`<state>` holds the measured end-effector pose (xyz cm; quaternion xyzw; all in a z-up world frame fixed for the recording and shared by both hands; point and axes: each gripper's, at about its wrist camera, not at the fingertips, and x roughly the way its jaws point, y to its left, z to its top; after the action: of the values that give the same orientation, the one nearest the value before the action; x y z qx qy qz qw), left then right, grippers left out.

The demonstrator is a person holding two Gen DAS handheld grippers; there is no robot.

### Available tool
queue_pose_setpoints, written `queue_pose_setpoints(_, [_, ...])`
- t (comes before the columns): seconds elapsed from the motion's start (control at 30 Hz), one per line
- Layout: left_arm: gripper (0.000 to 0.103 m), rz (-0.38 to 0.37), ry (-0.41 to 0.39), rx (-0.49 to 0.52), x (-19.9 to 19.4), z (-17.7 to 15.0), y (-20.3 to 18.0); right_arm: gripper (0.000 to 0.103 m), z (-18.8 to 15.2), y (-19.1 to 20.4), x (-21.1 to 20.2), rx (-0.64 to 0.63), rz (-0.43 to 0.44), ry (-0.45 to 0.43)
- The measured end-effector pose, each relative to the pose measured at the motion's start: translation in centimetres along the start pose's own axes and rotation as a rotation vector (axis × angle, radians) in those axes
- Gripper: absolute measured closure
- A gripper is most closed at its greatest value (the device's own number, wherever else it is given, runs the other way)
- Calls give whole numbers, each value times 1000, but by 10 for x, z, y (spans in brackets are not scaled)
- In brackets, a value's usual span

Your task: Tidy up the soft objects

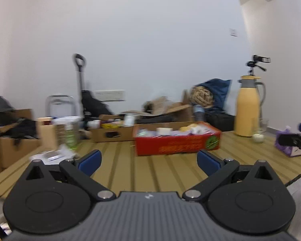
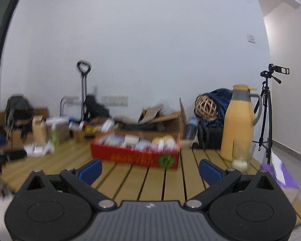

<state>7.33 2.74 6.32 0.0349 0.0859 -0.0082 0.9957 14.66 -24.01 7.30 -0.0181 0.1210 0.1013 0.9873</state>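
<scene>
A red cardboard box (image 1: 176, 145) (image 2: 134, 156) stands on the slatted wooden table (image 1: 126, 172) (image 2: 150, 180), filled with several pale, soft-looking packets and pieces, blurred. My left gripper (image 1: 149, 160) is open above the near part of the table, well short of the box, with nothing between its blue pads. My right gripper (image 2: 150, 170) is open as well, its jaws wide and empty, also short of the box. A purple tissue box shows at the right in both views (image 1: 287, 146) (image 2: 279, 176).
A yellow thermos jug (image 1: 247, 108) (image 2: 238, 124) and a glass with a pale object (image 2: 241, 156) stand at the table's right. Cardboard boxes (image 1: 110, 133), bags and a folded trolley (image 1: 81, 86) crowd the floor by the wall. A camera tripod (image 2: 267, 110) stands at right.
</scene>
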Motion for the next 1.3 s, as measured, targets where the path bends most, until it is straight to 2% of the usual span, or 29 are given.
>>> queue_pose_setpoints(0.07, [0,41,-11,-11,-26,-10,0,0,-15,7,-22,7,-33,24])
queue_pose_setpoints(0.13, [0,29,8,-55,-47,-18,4,0,-28,13,-43,60,-19,41])
queue_pose_setpoints(0.23, [0,28,33,-49,-57,-21,9,0,-46,27,-70,103,12,28])
queue_pose_setpoints(0.3, [0,51,24,-49,-56,-18,13,0,-52,36,-79,65,-3,8])
queue_pose_setpoints(0.47, [0,72,13,-87,-56,-12,21,0,-47,44,-82,64,24,-11])
queue_pose_setpoints(0.63, [0,53,3,-76,-60,-11,18,0,-44,45,-79,72,40,-5])
queue_pose_setpoints(0.87, [0,20,13,-90,-59,-9,17,0,-44,43,-78,85,26,-14])
queue_pose_setpoints(1.3, [0,3,1,-90,-63,-7,14,0,-44,46,-80,74,27,-15])
